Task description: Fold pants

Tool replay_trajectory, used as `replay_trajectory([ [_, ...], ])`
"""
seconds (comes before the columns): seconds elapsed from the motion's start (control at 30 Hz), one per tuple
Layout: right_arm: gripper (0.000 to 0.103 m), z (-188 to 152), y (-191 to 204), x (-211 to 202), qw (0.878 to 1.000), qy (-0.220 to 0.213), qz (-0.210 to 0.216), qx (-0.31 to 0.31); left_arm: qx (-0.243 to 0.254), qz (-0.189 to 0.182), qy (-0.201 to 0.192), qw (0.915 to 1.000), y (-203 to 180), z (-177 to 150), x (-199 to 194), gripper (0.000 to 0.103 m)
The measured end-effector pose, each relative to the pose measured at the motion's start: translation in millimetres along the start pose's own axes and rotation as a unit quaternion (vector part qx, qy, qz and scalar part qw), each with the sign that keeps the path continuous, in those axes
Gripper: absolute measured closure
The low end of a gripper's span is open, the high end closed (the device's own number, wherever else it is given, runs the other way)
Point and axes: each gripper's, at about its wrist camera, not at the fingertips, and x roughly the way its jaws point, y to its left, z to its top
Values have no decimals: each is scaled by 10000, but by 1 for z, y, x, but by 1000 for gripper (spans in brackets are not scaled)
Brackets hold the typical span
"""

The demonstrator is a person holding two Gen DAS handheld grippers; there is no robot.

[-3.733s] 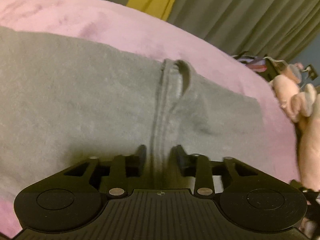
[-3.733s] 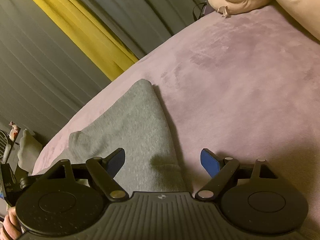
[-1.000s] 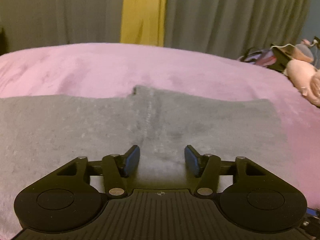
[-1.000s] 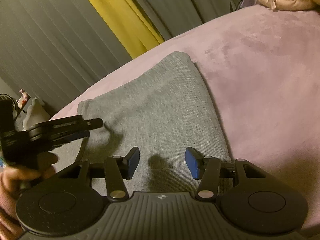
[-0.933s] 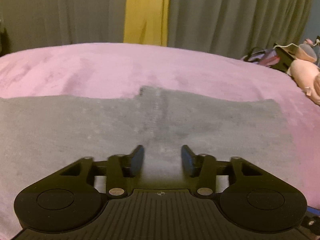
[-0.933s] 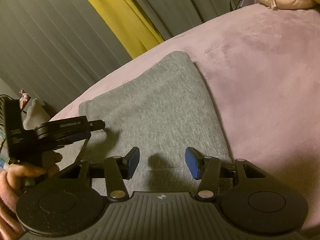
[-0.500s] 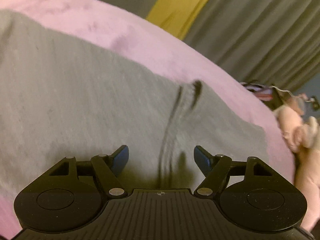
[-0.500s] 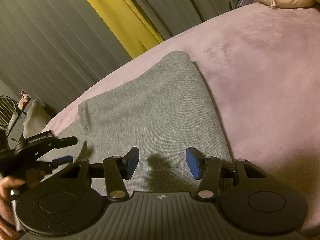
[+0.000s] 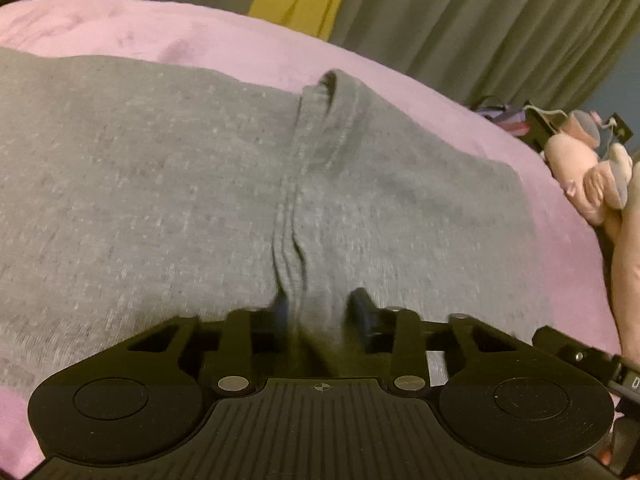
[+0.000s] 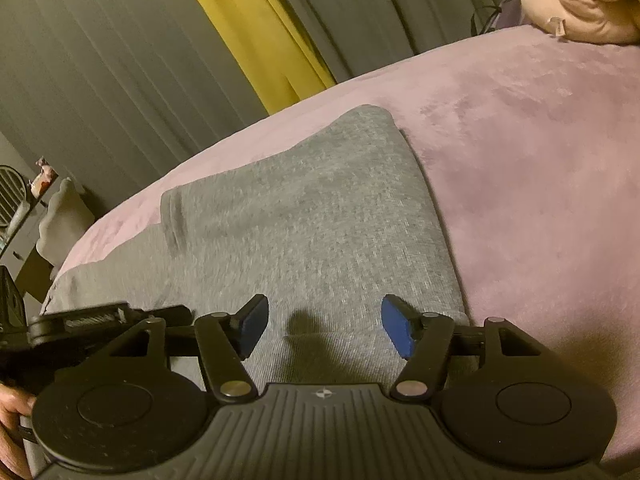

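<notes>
The left hand-held gripper (image 9: 322, 310) has motion-blurred fingertips sunk in a raised ridge of the pants (image 9: 160, 184), so whether they pinch the cloth cannot be told. The pants run off the left edge in the left view. In the right view, the right hand-held gripper (image 10: 324, 326) body hides their near edge, and the plush toy (image 10: 580, 0) is cropped.

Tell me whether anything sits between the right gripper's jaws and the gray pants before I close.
Nothing visible does. The right gripper hangs open directly over the pants, with only bare fabric between its jaws. The left gripper sits off to the side.
</notes>
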Motion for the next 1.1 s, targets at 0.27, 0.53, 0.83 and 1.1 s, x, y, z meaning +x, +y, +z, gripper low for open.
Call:
replay_trajectory([
  [0.27, 39, -2, 8, -6, 9996, -158, -83, -219, -61, -19, -416, 9991, 1, 0, -19, 86],
  [0.53, 39, -6, 15, -19, 9982, -422, 20, -431, 384, 264, -880, 9950, -8, -3, -45, 86],
  [0.83, 44, -5, 19, -4, 9976, -123, -263, -633, -159, 583, -624, 9962, 12, -5, -30, 67],
  [1.1, 78, -4, 9, -18, 9978, -509, -240, -341, -1672, 637, -1224, 9762, 65, 7, -72, 35],
])
